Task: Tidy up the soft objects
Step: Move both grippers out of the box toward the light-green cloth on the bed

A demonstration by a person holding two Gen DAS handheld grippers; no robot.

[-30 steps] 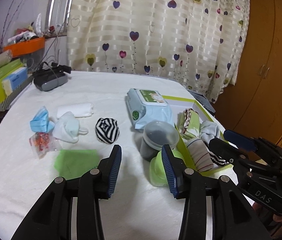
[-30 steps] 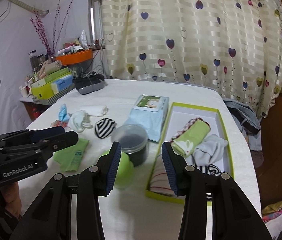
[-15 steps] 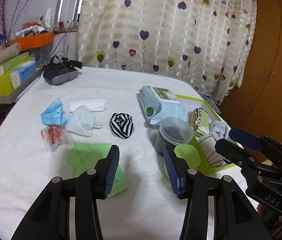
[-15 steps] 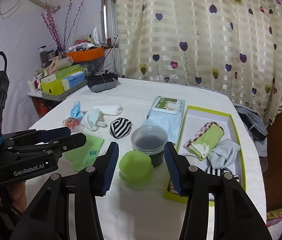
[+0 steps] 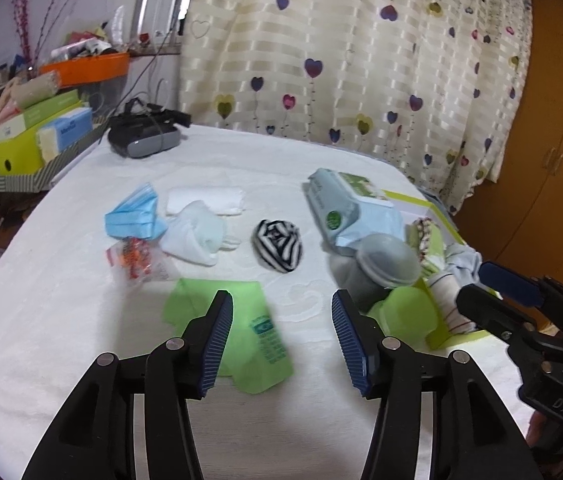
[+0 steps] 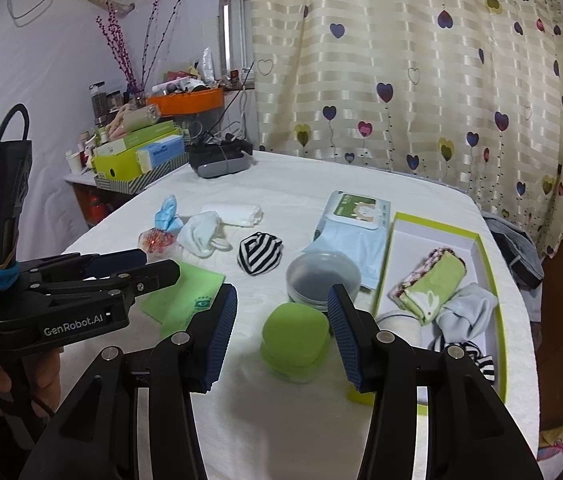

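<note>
A black-and-white striped sock ball (image 5: 278, 249) (image 6: 260, 253) lies mid-table. Left of it are a pale rolled sock (image 5: 197, 234) (image 6: 201, 233), a folded white cloth (image 5: 206, 200) (image 6: 233, 212) and a blue face mask (image 5: 134, 216). A green-rimmed white box (image 6: 485, 248) at the right holds a green rolled cloth (image 6: 435, 284), a pale blue sock (image 6: 466, 312) and a striped sock (image 6: 477, 360). My left gripper (image 5: 281, 338) is open and empty above the near table, over a green packet (image 5: 241, 320). My right gripper (image 6: 282, 338) is open and empty around a green lidded container (image 6: 295, 340).
A wet-wipes pack (image 6: 351, 220), a clear lidded tub (image 6: 323, 276), a red snack bag (image 5: 135, 258) and a grey headset (image 5: 143, 136) are on the white table (image 5: 61, 320). Boxes on a shelf (image 5: 25, 136) stand at the left. A wooden wardrobe (image 5: 553, 160) stands at the right.
Both grippers have pulled back and to the left from the box. The table items now sit farther ahead and the green packet is under the left gripper.
</note>
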